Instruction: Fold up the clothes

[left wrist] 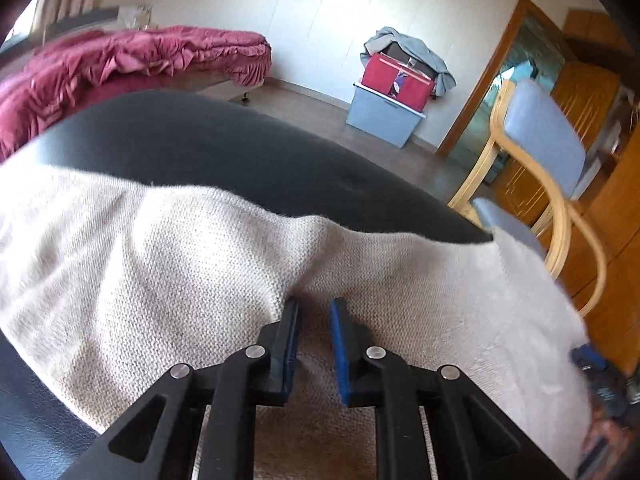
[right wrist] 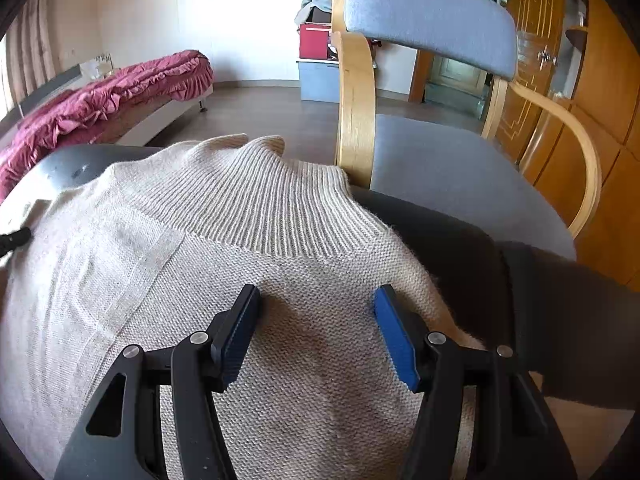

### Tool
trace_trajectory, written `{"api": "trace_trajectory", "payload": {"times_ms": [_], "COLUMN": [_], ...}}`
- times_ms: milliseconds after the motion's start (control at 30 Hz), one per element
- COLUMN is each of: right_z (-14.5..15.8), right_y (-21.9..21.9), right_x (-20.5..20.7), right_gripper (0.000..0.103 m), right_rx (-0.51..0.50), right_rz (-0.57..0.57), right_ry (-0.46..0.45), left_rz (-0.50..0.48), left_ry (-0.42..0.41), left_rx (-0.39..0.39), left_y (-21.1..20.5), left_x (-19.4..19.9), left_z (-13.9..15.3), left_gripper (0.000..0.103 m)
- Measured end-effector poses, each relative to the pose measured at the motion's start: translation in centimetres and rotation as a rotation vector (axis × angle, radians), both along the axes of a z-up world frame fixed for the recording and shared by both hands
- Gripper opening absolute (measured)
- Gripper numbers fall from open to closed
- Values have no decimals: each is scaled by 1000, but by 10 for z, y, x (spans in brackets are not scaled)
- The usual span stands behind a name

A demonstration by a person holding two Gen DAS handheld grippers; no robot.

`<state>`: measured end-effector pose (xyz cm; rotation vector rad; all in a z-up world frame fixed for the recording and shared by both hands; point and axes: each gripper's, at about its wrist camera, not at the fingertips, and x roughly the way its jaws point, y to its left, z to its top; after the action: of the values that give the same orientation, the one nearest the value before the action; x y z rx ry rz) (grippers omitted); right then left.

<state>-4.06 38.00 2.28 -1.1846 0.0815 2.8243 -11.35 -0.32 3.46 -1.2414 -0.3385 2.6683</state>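
Left gripper (left wrist: 314, 310): jaws narrow, tips pressed into a raised fold of the cream knit sweater (left wrist: 168, 264); whether cloth is actually pinched, cannot tell. Right gripper (right wrist: 318, 300): jaws wide, over the sweater just below its ribbed collar (right wrist: 256, 208), which only the right view shows. Sweater lies spread on a black table (left wrist: 208, 148). Beyond the table's edge, a blue-cushioned wooden chair (right wrist: 428, 24). Farther past the table: bed with crimson cover (left wrist: 132, 56); only the left view shows clearly the grey bin holding a red box (left wrist: 394, 80).
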Motion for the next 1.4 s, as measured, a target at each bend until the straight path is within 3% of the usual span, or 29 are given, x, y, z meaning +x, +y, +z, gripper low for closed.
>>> {"api": "trace_trajectory", "payload": {"times_ms": [100,200,267,333,367,567,800,933,1233,1400], "right_z": [13,36,39,34,30,-6,1,5,-6,1], "right_y": [1,27,47,74,83,108,145,171,262,317], "right_x": [17,64,84,104,110,125,156,188,274,309], "right_gripper": [63,63,62,44,40,40,40,40,40,40], "right_rx": [-20,-54,-62,-69,-76,-101,-123,5,16,86], "right_rz": [11,-43,-87,-154,-172,-225,-356,-444,-682,-823], "right_ry": [50,122,108,77,64,-38,-7,-44,-118,-157], "left_rz": [-10,-11,-11,-11,-11,-11,-12,-12,-12,-12], "left_ry": [6,4,4,4,4,3,2,2,1,1], "left_rx": [-22,-3,4,7,8,25,39,39,44,46], "left_y": [7,6,5,4,3,-1,-4,-6,-8,-8], "left_x": [0,2,3,1,1,0,-1,0,0,0], "left_z": [1,-2,-1,-3,-3,-3,-3,-3,-2,-2], "left_gripper": [20,20,20,20,20,20,20,20,20,20]}}
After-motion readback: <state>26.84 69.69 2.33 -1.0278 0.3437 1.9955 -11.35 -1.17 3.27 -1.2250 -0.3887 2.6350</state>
